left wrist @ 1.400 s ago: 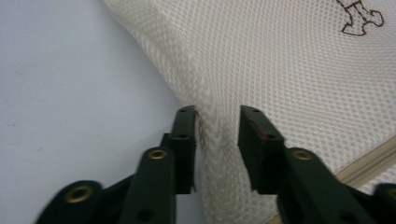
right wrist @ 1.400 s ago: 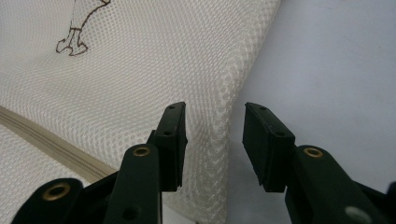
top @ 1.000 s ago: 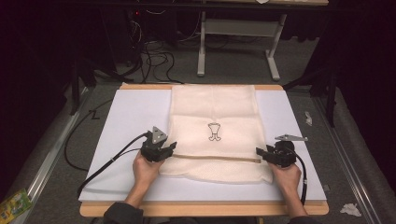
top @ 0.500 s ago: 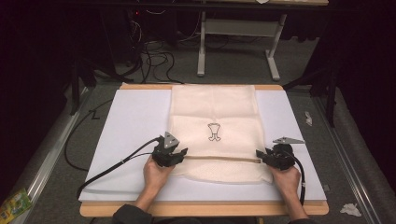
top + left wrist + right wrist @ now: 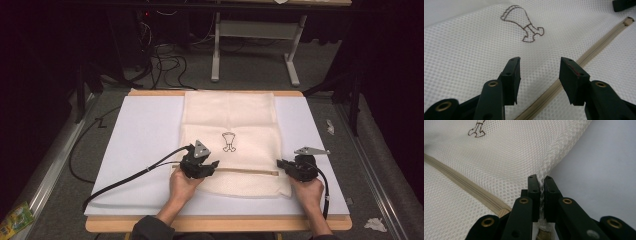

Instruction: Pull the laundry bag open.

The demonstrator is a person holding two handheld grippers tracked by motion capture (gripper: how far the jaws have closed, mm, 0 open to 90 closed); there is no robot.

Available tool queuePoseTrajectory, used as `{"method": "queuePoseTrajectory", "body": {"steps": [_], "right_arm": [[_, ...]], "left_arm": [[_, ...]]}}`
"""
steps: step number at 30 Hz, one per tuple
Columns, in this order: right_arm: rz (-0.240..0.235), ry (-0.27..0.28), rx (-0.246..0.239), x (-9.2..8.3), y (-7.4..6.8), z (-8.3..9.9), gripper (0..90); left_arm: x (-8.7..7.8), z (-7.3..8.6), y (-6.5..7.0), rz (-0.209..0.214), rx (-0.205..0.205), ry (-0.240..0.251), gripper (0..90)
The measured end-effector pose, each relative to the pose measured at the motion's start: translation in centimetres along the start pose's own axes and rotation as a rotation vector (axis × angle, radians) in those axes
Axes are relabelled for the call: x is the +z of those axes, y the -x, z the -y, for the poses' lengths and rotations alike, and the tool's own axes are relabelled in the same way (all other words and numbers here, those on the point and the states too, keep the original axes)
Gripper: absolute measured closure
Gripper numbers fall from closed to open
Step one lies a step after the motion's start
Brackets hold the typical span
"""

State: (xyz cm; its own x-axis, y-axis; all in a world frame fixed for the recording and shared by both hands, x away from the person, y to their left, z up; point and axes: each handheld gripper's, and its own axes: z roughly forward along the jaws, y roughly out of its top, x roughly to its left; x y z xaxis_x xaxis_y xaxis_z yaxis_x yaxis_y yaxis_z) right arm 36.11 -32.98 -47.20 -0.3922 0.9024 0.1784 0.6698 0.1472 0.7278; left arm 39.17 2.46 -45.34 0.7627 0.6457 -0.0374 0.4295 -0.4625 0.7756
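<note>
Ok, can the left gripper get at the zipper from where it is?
Probably yes. The left gripper hangs with open jaws just above the zipper, nothing between them; the right gripper pinches the mesh bag at its edge.

We see the white table top point(image 5: 150, 145) brightly and evenly lit from above, while everything around it falls off into near black; the floor beyond the table's far edge stays dim. Shadows on the table are soft and short, with no glare. The high view is slightly soft and grainy. In the left gripper view the jaws nearest the lens are blurred, the mesh bag point(image 5: 474, 50) beyond them sharp. In the right gripper view the mesh blurs toward the top left corner, and the table beside it looks grey-blue.
</note>
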Motion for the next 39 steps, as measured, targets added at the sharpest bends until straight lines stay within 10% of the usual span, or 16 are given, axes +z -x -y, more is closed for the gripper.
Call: {"method": "queuePoseTrajectory", "body": {"steps": [27, 39], "right_arm": [[-0.056, 0.032, -0.008, -1.3, 0.1, -1.0, 87.9], [-0.069, 0.037, -0.002, -1.5, 0.2, -1.2, 88.0]], "left_arm": [[3.7, -3.0, 5.7, 0.129, 0.073, -0.002, 50.9], [4.6, -3.2, 6.0, 0.172, 0.013, 0.006, 54.8]]}}
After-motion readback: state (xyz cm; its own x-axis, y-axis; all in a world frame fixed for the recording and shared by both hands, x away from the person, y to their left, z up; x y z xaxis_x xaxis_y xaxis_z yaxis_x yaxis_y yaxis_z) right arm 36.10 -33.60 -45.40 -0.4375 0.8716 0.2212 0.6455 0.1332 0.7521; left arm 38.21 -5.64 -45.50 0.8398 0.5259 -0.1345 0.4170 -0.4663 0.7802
